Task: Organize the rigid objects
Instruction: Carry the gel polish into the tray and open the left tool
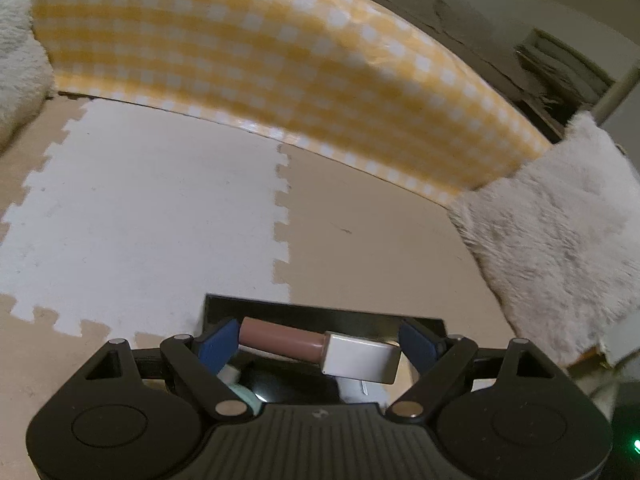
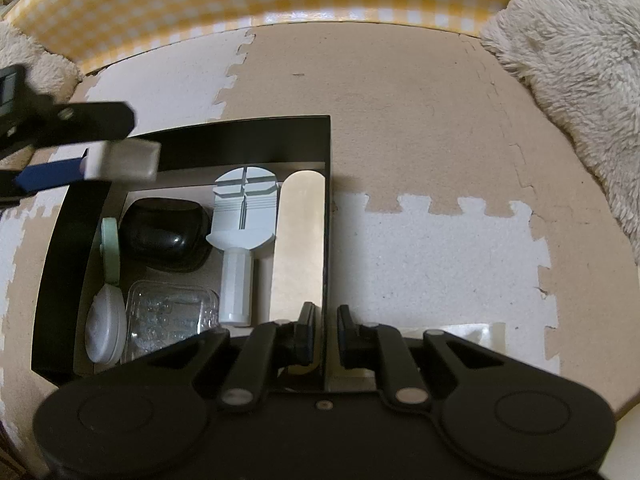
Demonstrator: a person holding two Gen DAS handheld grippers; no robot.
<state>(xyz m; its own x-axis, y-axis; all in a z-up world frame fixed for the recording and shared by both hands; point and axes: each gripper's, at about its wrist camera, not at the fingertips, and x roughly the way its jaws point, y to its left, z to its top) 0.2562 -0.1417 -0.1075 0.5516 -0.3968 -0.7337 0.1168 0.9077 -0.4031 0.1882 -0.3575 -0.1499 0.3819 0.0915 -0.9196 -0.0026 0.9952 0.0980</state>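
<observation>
Two grippers are working over the foam floor mat (image 2: 400,120) right now. Up front, the left gripper (image 1: 320,344) is carrying a brown tube with a silvery-white cap (image 1: 320,350) crosswise between its blue pads (image 1: 218,346); the brown end is pressing on the left pad, while the capped end is sitting just short of the right pad, so a firm pinch is hard to confirm. It is hovering over the black box (image 1: 320,314), near its far left corner. From the right wrist camera, the cap (image 2: 124,160) is showing at the left, above the box's rim (image 2: 240,140).

Down inside the box, things are lying side by side: a black glossy case (image 2: 164,236), a white watch-link tool (image 2: 242,236), a pale oblong board (image 2: 298,240) against the right wall, a clear plastic case (image 2: 172,312), a white oval container (image 2: 106,330) and a green piece (image 2: 111,252) along the left wall.

Meanwhile the right gripper (image 2: 323,334) is sitting with its fingers nearly together, straddling the box's right wall; whether it is clamping it, I cannot tell. Yellow checkered cloth (image 1: 260,52) and fluffy rugs (image 1: 560,220) are framing the mat.
</observation>
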